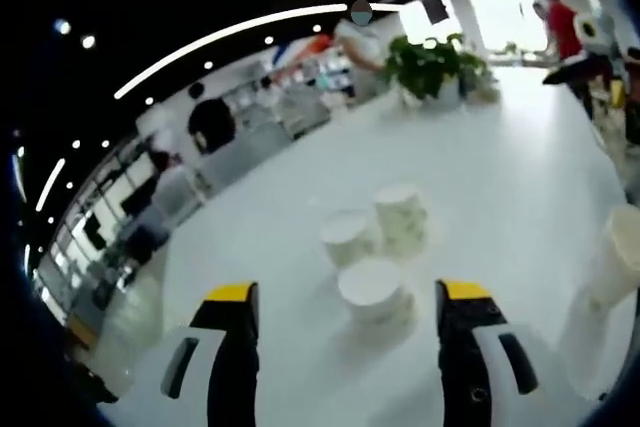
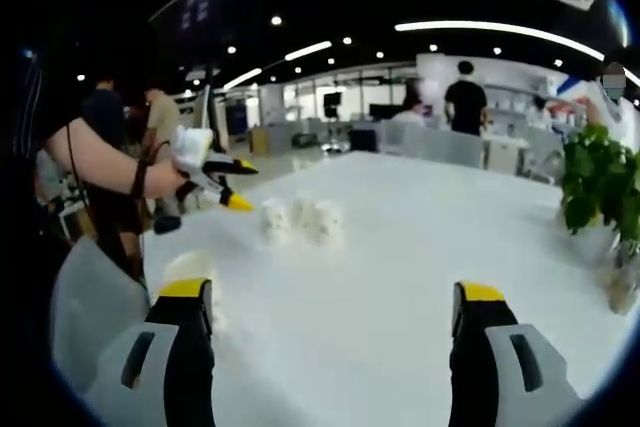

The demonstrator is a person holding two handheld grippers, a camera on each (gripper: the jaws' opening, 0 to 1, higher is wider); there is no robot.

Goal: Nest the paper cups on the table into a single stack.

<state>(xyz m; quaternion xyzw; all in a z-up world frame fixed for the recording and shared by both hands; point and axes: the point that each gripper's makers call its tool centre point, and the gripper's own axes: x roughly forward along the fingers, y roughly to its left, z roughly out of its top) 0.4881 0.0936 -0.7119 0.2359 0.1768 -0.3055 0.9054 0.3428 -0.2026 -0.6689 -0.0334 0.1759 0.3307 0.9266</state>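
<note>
In the left gripper view, three paper cups [image 1: 375,252] stand close together on the white surface [image 1: 500,177], just ahead of the left tool [image 1: 347,307]. All three look upside down, with the flat bottom up and the long axis vertical. The nearest cup [image 1: 372,289] sits between the two spread jaws, which touch nothing. Another white cup shape [image 1: 620,262] is at the right edge, blurred. A green plant [image 1: 432,65] stands at the far end.

In the right gripper view, the right tool [image 2: 330,307] is also spread wide and holds nothing. The cups show far away, near the other tool, which a person's hand [image 2: 165,182] holds.
</note>
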